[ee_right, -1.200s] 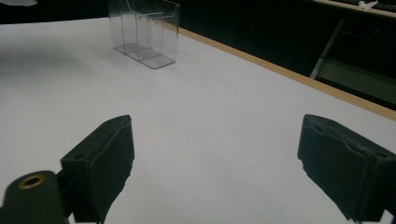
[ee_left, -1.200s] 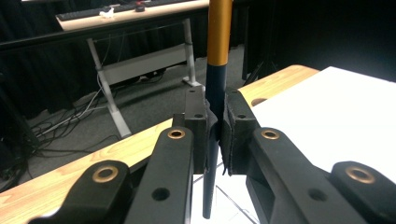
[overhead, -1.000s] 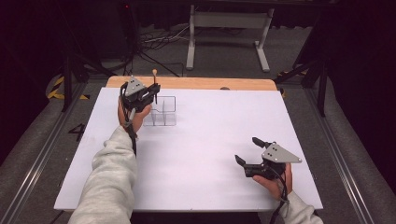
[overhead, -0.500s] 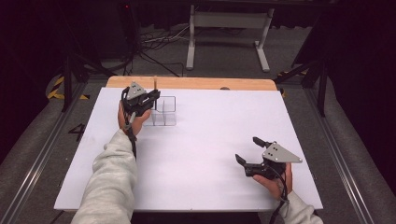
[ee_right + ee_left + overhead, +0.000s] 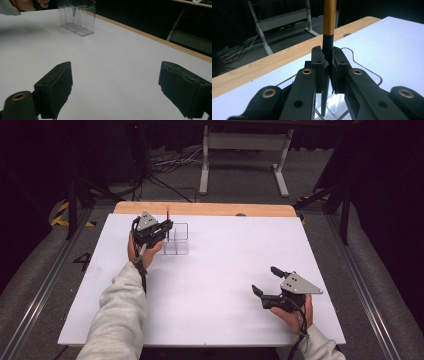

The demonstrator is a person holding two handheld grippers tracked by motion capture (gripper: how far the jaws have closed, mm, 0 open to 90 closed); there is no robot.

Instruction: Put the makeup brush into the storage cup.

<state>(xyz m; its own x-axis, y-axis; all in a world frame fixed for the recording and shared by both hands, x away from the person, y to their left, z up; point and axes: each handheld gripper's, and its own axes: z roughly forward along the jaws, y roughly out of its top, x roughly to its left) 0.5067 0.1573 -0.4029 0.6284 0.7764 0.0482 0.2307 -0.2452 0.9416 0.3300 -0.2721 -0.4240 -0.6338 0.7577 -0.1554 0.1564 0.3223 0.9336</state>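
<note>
My left gripper (image 5: 167, 226) is shut on a slim stick (image 5: 168, 216), orange above and dark below, and holds it upright. In the left gripper view the jaws (image 5: 327, 65) clamp the dark part of the stick (image 5: 329, 17), and its lower end reaches down into a clear plastic holder (image 5: 337, 106). That holder (image 5: 179, 243) stands at the far left of the white table (image 5: 210, 285). My right gripper (image 5: 264, 280) rests near the front right edge, open and holding nothing (image 5: 116, 85). The holder (image 5: 77, 15) shows far off in the right gripper view.
A wooden strip (image 5: 200, 209) runs along the table's far edge. Beyond it are a grey metal stand (image 5: 245, 150) and cables on a dark floor. The person's sleeve (image 5: 120, 315) lies across the left front of the table.
My left gripper has come down with the stick, lowering its end into the clear holder. The right gripper has stayed put.
</note>
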